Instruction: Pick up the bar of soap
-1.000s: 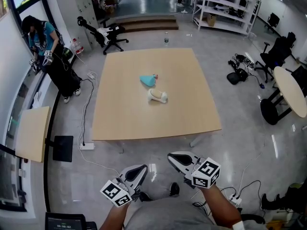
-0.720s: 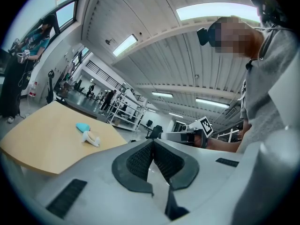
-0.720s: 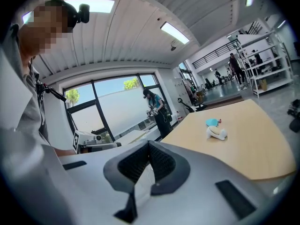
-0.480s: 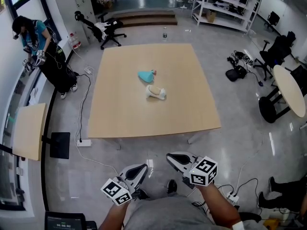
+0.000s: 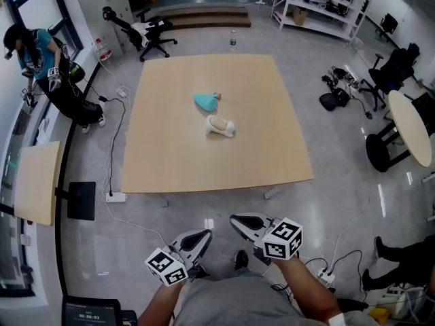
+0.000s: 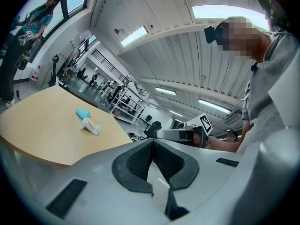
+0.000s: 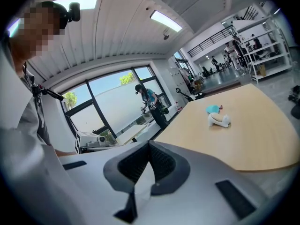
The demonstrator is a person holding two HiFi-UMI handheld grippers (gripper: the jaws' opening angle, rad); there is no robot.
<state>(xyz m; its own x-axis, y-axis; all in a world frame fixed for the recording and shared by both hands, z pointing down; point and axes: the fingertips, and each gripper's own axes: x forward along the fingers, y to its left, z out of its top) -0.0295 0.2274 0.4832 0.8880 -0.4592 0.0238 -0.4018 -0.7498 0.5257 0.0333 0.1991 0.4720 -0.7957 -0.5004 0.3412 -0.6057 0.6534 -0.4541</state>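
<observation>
On the square wooden table (image 5: 217,168) lie a teal lump (image 5: 204,101) with a small pink tip and, just in front of it, a cream and white piece (image 5: 220,125). I cannot tell which of them is the soap. Both show small in the left gripper view, the teal lump (image 6: 83,113) and the cream piece (image 6: 90,125). The right gripper view also has the teal lump (image 7: 213,108) and the cream piece (image 7: 219,120). My left gripper (image 5: 204,235) and right gripper (image 5: 234,219) hang close to my body, short of the table's front edge. Both are shut with nothing between their jaws.
A person (image 5: 41,60) stands by the window at far left. A small side table (image 5: 34,182) and floor cables lie left. Office chairs (image 5: 146,32) and a bottle (image 5: 233,43) are beyond the table. At right are a round table (image 5: 411,128) and a chair (image 5: 391,73).
My head and both grippers have edged forward toward the table. The jaws have stayed shut. The person at the left has drifted toward the frame's edge.
</observation>
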